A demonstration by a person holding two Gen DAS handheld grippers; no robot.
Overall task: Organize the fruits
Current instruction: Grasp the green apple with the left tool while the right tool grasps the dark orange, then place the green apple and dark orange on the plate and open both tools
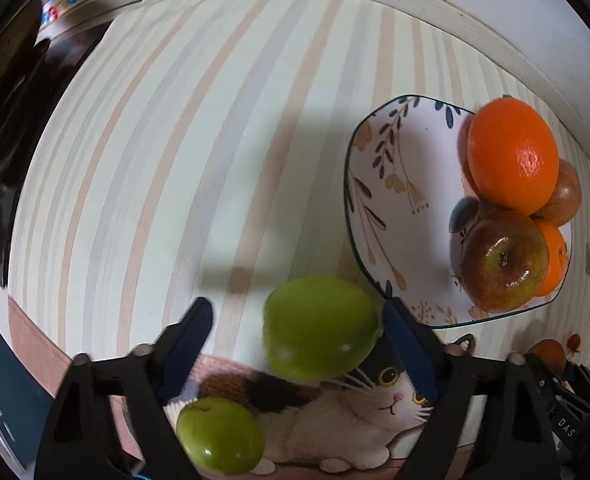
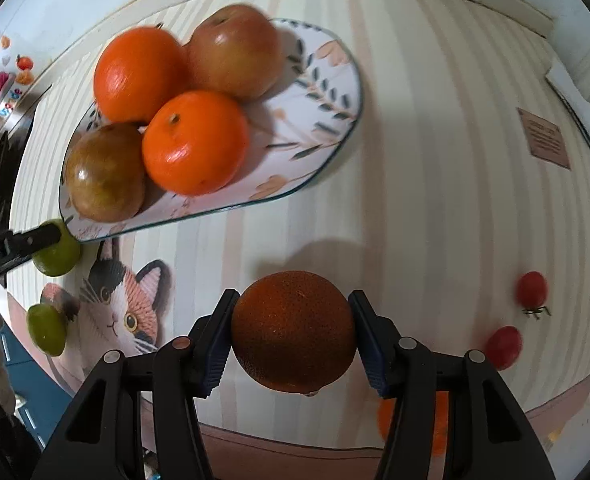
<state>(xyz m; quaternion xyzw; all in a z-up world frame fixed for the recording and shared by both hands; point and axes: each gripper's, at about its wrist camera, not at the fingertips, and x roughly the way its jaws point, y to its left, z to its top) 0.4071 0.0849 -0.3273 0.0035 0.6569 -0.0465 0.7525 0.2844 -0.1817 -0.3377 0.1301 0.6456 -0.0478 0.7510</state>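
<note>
Right wrist view: right gripper (image 2: 293,330) clamps one dark orange (image 2: 293,330) at lower centre; the plate (image 2: 327,120) upper left holds two oranges, two apples. Two cherry tomatoes (image 2: 531,289) lie right. Left gripper (image 1: 299,330), jaws wide, touches one of two green fruits (image 1: 321,328).

Both views bright, even indoor light from overhead. Soft-edged shadows fall on the striped worktop (image 1: 215,120) ahead of the tools. Specular glare on the top orange (image 1: 511,156) and the front orange (image 2: 195,142). Motion blur on the green fruit (image 1: 321,328) in the left view; plate fruit slightly soft in the right. Heavy fisheye bending: stripes bow outward, black vignette at the corners. Dark orange (image 2: 293,330) sits in shade, grainy.
</note>
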